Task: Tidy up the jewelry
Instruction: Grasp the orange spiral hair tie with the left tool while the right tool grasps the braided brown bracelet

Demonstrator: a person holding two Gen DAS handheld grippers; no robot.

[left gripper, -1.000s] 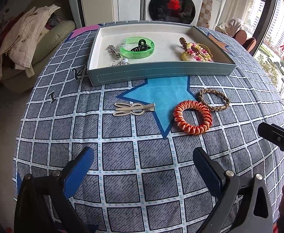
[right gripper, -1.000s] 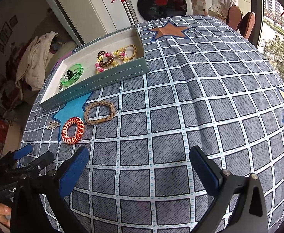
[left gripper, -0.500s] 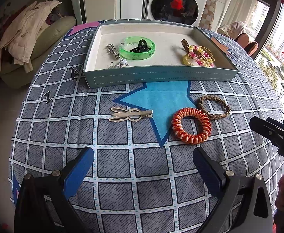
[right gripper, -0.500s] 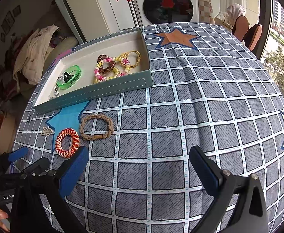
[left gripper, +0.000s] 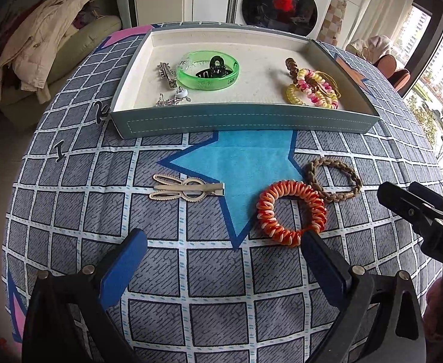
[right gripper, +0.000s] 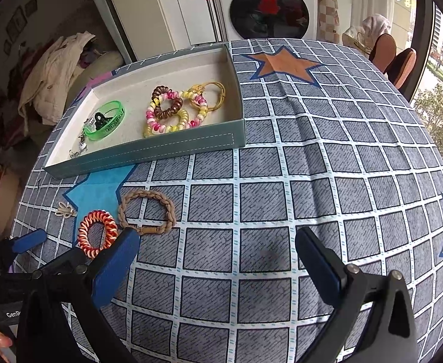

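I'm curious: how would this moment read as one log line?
left gripper: open, empty | right gripper: open, empty | orange coil tie, braided bracelet, hair clip: outside tray

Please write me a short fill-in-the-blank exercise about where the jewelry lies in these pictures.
1. The green bangle lies inside the ____.
2. The orange spiral hair tie lies on the tablecloth, touching the braided ____ bracelet.
3. The gold hair clip lies to the ____ of the orange spiral hair tie in the left wrist view.
4. Both the left claw and the right claw are ____ and hold nothing.

Missing words: tray; brown; left; open
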